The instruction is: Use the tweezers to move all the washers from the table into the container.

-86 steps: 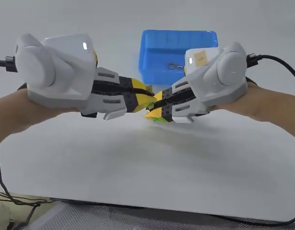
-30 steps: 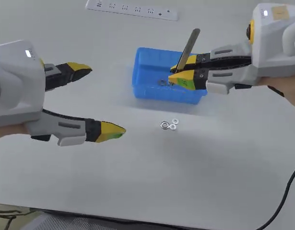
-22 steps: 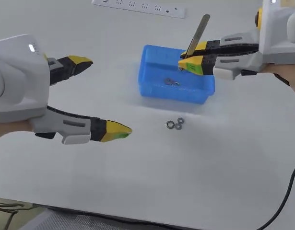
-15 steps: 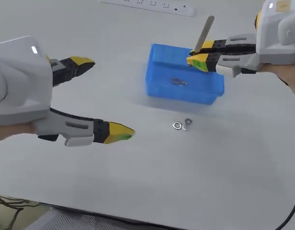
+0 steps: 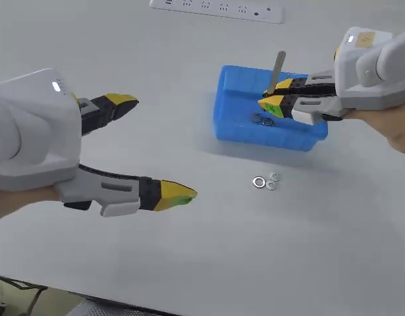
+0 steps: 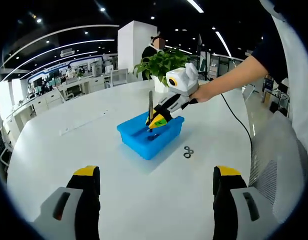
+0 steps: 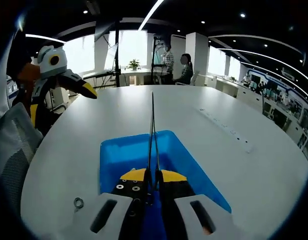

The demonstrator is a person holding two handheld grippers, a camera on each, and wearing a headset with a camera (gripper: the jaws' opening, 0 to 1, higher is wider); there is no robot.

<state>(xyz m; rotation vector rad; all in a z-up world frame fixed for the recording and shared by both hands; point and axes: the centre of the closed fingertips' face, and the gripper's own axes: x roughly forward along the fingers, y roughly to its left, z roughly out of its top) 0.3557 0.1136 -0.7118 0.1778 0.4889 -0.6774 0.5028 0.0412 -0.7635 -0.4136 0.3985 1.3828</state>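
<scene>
My right gripper (image 5: 271, 103) is shut on metal tweezers (image 5: 278, 66), which slant up and away from its jaws over the blue container (image 5: 236, 129). A few washers (image 5: 261, 119) lie inside the container. Three more washers (image 5: 265, 181) lie on the white table just in front of it. My left gripper (image 5: 149, 147) hangs wide open at the left, holding nothing, well away from the washers. In the left gripper view the open left gripper (image 6: 156, 175) faces the container (image 6: 151, 135) and the table washers (image 6: 188, 151). The right gripper view looks along the tweezers (image 7: 152, 125) over the container (image 7: 121, 155).
A white power strip (image 5: 215, 8) lies at the far side of the table. The table's near edge (image 5: 70, 289) runs along the bottom of the head view. A potted plant (image 6: 161, 62) stands behind the container.
About three seconds ago the grippers met in front of the container; now they are apart, the left one wide open. Over the last second the head view shifted; the right gripper stays over the container.
</scene>
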